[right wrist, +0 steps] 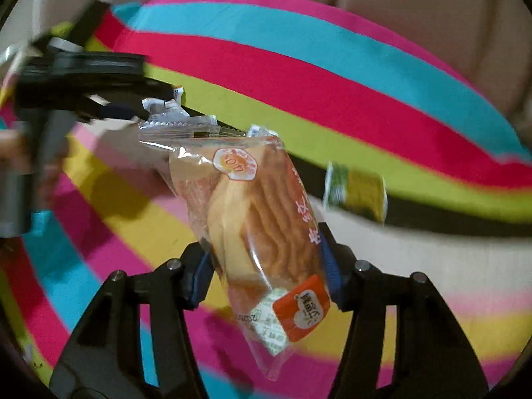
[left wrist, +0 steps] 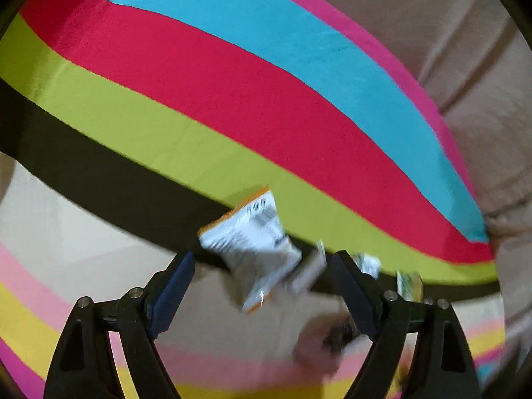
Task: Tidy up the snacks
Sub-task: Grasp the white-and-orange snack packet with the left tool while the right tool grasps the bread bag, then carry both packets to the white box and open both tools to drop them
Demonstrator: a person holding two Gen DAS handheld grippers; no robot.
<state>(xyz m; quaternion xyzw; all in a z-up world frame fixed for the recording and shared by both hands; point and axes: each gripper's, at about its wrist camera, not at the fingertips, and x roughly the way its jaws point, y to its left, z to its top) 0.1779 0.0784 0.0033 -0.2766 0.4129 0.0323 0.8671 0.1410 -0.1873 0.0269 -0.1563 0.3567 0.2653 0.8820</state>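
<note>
My right gripper (right wrist: 266, 256) is shut on a clear packet of orange biscuits (right wrist: 252, 212) with an orange label, held tilted above the striped cloth. My left gripper (left wrist: 262, 262) is open and empty; it also shows in the right wrist view (right wrist: 109, 99) at the upper left, close to the packet's crimped top end. In the left wrist view the same packet shows its white back (left wrist: 252, 246) just beyond the open fingers, blurred. A small green snack packet (right wrist: 357, 188) lies on the cloth to the right, also in the left wrist view (left wrist: 410, 286).
A cloth with bright stripes (left wrist: 232, 76) covers the surface. A beige cushion or sofa back (right wrist: 415, 10) rises behind it. A small silvery wrapper (left wrist: 367, 264) lies by the left gripper's right finger.
</note>
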